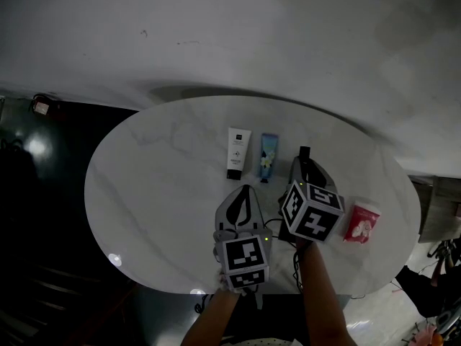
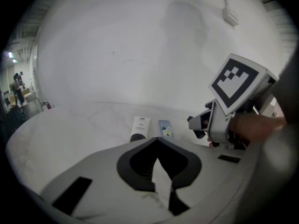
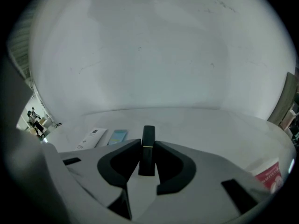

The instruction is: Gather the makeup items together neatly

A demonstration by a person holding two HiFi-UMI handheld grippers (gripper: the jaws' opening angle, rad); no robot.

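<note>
A white tube [image 1: 238, 152] and a small blue tube [image 1: 268, 156] lie side by side near the middle of the oval white table [image 1: 151, 171]. My right gripper [image 1: 305, 163] is just right of them, shut on a black lipstick [image 1: 305, 153] that points away from me. In the right gripper view the lipstick [image 3: 147, 148] stands between the pads, with the white tube [image 3: 91, 138] and blue tube [image 3: 117, 136] to its left. My left gripper [image 1: 245, 190] hovers shut and empty in front of the tubes. Its own view shows the white tube [image 2: 139, 128] and blue tube [image 2: 165, 129] beyond its tips [image 2: 158, 141].
A red packet [image 1: 361, 222] lies near the table's right edge, also seen as the red packet [image 3: 267, 175] at the right gripper view's lower right. A pale wall rises behind the table. The floor to the left is dark.
</note>
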